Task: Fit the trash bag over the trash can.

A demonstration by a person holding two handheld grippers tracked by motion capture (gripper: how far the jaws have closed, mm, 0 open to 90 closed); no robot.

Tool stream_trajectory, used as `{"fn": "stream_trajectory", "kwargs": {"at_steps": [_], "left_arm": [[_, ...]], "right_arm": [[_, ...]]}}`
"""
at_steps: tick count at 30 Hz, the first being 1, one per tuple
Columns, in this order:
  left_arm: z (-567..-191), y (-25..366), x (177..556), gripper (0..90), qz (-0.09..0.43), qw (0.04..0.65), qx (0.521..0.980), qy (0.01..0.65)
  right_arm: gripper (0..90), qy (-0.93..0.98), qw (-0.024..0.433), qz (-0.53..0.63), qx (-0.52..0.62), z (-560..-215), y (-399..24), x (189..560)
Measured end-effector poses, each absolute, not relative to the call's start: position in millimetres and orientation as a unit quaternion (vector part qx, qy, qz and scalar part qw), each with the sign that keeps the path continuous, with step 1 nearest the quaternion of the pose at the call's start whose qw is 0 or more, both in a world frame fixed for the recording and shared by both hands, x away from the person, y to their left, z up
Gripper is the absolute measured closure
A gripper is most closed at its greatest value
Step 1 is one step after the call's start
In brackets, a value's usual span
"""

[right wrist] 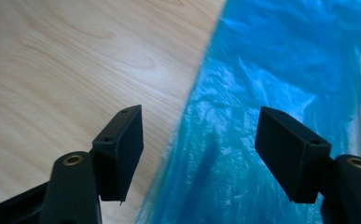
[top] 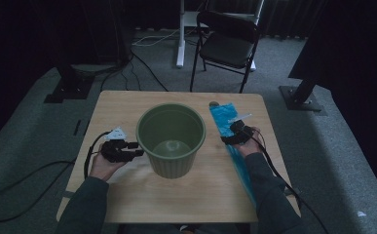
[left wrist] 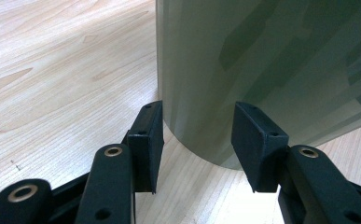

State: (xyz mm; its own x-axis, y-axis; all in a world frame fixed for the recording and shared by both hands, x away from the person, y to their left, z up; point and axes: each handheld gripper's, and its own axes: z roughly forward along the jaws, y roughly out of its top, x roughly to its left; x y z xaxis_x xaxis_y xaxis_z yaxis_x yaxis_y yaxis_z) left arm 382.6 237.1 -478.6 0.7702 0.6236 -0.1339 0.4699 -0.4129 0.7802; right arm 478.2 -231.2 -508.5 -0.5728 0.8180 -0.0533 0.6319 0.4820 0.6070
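- Closest to the lens in the high view are the person's grey sleeves (top: pixel 86 204), coming in from the bottom edge with a gripper in each hand.
- The left gripper (top: pixel 138 149) sits low on the wooden table (top: pixel 127 195), pointing right at the green bucket (top: pixel 171 141). In the left gripper view its jaws are spread, one pad on each side of the curved lower wall of the bucket (left wrist: pixel 262 60). They look very close to the wall, maybe brushing it, but I wouldn't call it clamped. So: released.
- The bucket stands upright about mid-table, a bit toward the far side, and it looks empty inside.
- The right gripper (top: pixel 227 137) hovers over a long blue plastic bag (top: pixel 222 117) lying flat along the right edge of the table, well apart from the bucket.
- In the right gripper view, the jaws gape wide above the crinkly bag (right wrist: pixel 281 60). Its left pad is over bare wood, its right pad over the plastic, and nothing is pinched between them.
- Further back there's a black folding chair (top: pixel 227 44) on grey carpet, plus cables (top: pixel 25 180) trailing on the floor at left.
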Motion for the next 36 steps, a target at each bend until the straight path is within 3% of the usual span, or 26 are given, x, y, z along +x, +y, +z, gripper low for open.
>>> {"fn": "stream_trajectory", "kwargs": {"at_steps": [15, 25, 36], "left_arm": [[-479, 240, 384, 54.1, 0.083, 0.434, 0.834, 0.332], [-479, 240, 384, 54.1, 0.084, 0.433, 0.834, 0.332], [-479, 240, 385, 53.6, 0.080, 0.435, 0.833, 0.333]], "right_arm": [[27.0, 0.831, 0.136, 0.245, 0.480, -526, -240, 488], [30.6, 0.827, 0.141, 0.247, 0.485, -527, -245, 487], [52.5, 0.825, 0.148, 0.259, 0.480, -526, -251, 482]]}}
